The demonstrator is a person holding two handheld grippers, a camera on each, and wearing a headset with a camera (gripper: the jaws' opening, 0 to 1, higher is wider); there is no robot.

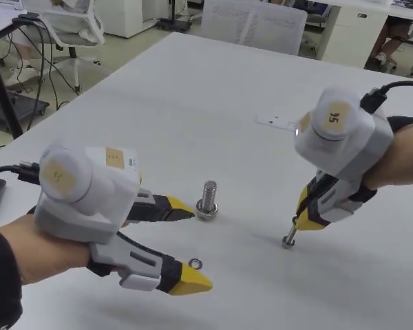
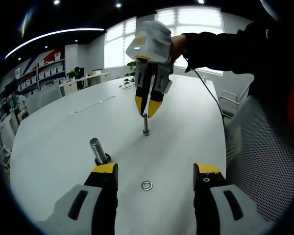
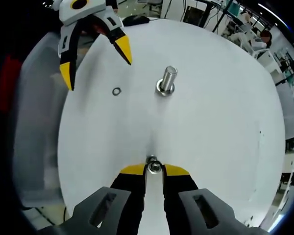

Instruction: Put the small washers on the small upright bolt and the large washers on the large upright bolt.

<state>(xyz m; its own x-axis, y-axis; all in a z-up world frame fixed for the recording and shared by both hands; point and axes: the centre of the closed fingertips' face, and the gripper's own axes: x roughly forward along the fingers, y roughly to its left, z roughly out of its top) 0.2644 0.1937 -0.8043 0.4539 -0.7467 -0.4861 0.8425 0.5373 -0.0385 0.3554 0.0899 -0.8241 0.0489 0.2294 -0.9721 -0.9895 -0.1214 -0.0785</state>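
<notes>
Head view: a white worktop (image 1: 193,103) runs across the frame. At lower left, a hand holds the left tongs (image 1: 193,246) with the yellow-tipped jaws spread wide and holding nothing. A small washer (image 1: 195,264) lies flat on the worktop between the jaws, close to the lower tip. Just beyond the upper tip, near the centre of the frame, the large bolt (image 1: 207,198) stands upright. At right, the right tongs (image 1: 303,218) point down, tips at the top of the small bolt (image 1: 289,237), which stands right of centre.

Left gripper view: the left tongs (image 2: 156,170) rise from the bottom edge, jaws far apart and empty. The small washer (image 2: 146,185) lies in the gap between them, touching neither. The large bolt (image 2: 98,149) stands just above the left-hand jaw. Above centre, the right tongs (image 2: 147,105) hang over the small bolt (image 2: 145,125), tips close together at its top.

Right gripper view: the right tongs (image 3: 155,170) rise from the bottom edge, jaws parted only by a narrow slit. A round metal piece sits between the tips, but I cannot tell whether they grip it. The large bolt (image 3: 166,81) stands above centre. The small washer (image 3: 116,91) lies left of it, below the gaping left tongs (image 3: 95,66) at upper left.
</notes>
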